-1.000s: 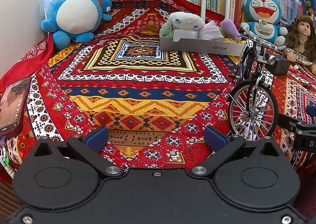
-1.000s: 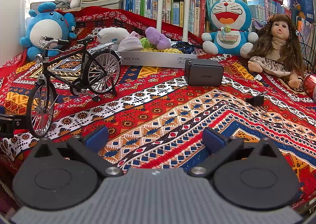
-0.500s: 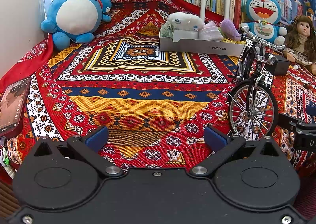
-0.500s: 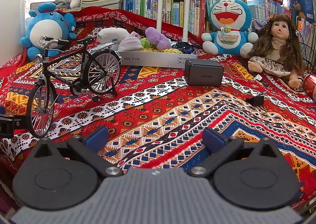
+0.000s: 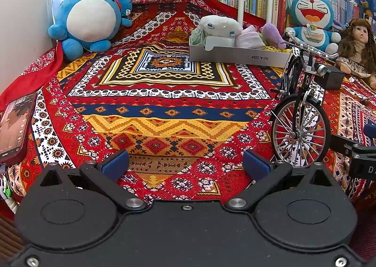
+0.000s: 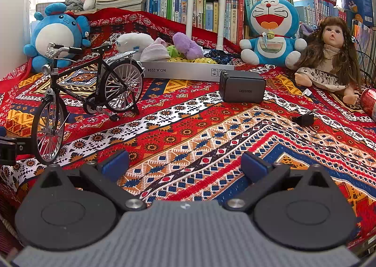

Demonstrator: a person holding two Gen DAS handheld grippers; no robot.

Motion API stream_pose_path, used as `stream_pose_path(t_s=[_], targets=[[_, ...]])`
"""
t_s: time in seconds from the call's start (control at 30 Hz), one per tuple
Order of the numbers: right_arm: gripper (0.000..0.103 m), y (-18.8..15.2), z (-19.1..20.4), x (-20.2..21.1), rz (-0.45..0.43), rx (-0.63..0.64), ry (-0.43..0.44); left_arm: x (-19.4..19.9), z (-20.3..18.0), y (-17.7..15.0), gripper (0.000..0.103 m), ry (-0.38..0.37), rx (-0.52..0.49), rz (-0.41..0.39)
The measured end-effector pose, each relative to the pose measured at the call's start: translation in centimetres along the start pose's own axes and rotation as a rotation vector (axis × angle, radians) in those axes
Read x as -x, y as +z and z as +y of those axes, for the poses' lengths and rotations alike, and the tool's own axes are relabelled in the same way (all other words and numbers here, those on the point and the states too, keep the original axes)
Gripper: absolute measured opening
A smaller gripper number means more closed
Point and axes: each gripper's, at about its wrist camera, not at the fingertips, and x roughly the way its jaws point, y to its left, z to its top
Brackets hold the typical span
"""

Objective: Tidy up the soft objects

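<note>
Several small soft toys, a white plush dog and a purple one among them, already sit in the shallow grey cardboard tray at twelve o'clock, so the sorting looks largely done. The left gripper and right gripper both hover with fingers spread wide and hold nothing. Only the left view shows the red-cased phone at nine o'clock; only the right shows the dark charger block whole.

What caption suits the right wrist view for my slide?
Open right gripper over patterned cloth, facing model bicycle, charger and tray of soft toys.
</note>
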Motion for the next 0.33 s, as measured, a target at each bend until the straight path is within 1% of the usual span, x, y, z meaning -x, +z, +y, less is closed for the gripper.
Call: stream_pose_path(t_s=[0.33], targets=[[0.103,0.07,-0.03,0.0,0.001,0.0,0.0,0.18,-0.12,0.35,0.103,-0.004,-0.007,0.002]])
